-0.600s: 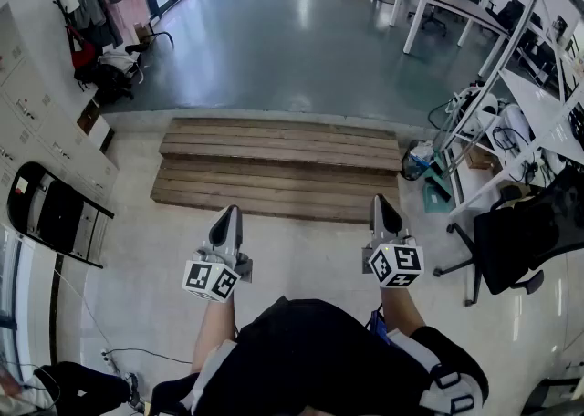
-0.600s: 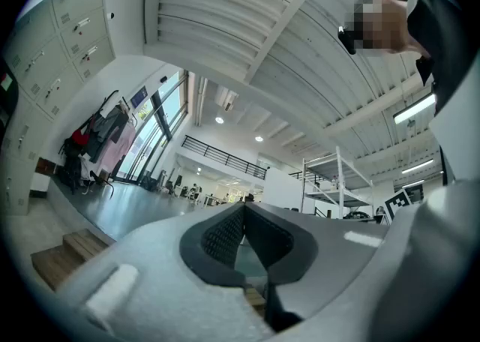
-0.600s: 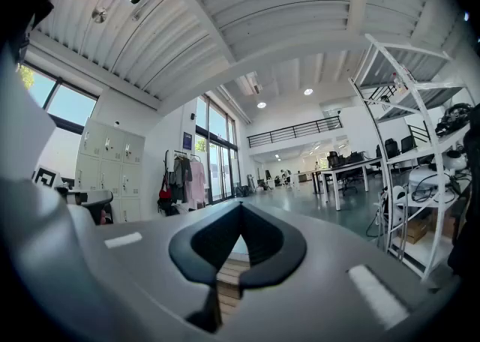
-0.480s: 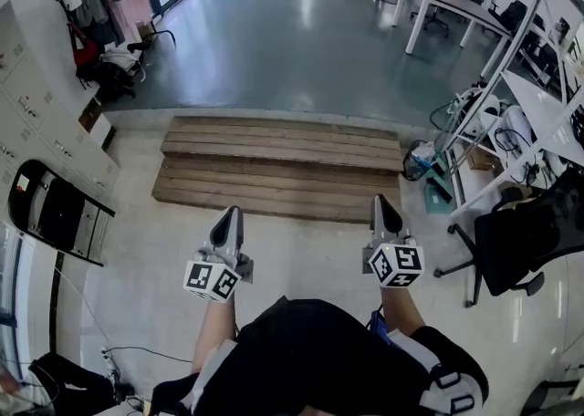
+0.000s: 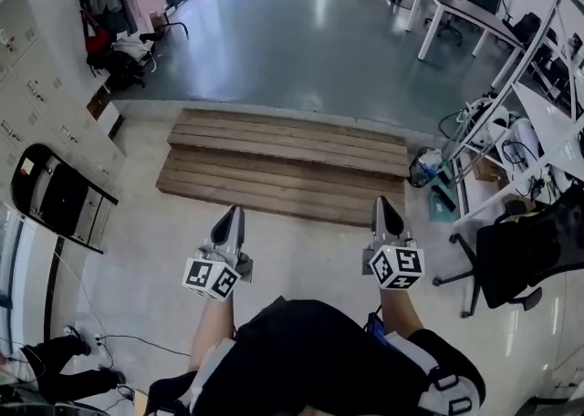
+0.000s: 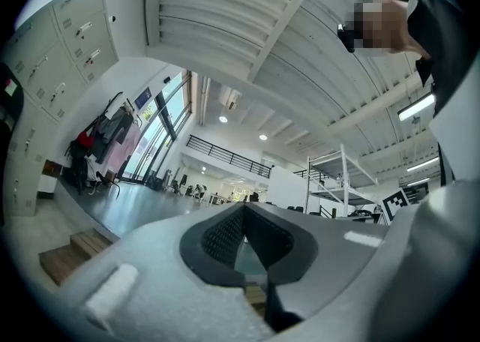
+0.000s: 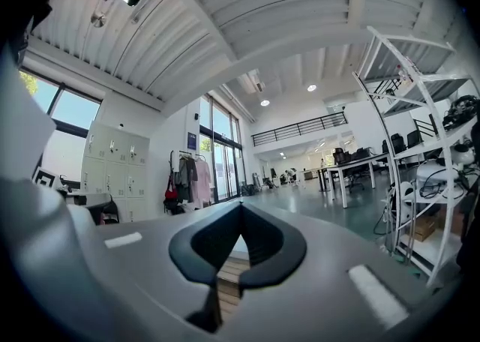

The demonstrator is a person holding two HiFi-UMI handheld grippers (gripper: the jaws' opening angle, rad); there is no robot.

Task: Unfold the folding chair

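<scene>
Starting at the far left of the head view, the folding chair (image 5: 57, 202) is seen folded flat, its black seat and frame leaned upright against the lockers (image 5: 32, 86) at mid-left of the frame. No part of the task is judged done. The chair is untouched and well apart from both tools, so approach, grasp and swinging the seat open are all left. The left gripper (image 5: 231, 216) is held out at lower centre-left of the frame, over bare floor (image 5: 301, 259) and short of the wooden steps (image 5: 287, 163). In the left gripper view its jaws are closed together with nothing between them, and only the hall is seen past the tips. The right gripper (image 5: 384, 212) is held at lower centre-right, roughly parallel to the left. In the right gripper view its jaws are likewise pressed together and empty. Nothing is touched by either tool. An office chair (image 5: 529, 250) at the right edge is not part of the job. A turn toward the left of the frame is judged necessary first, and the jaws must be opened before the chair's frame can be taken.
</scene>
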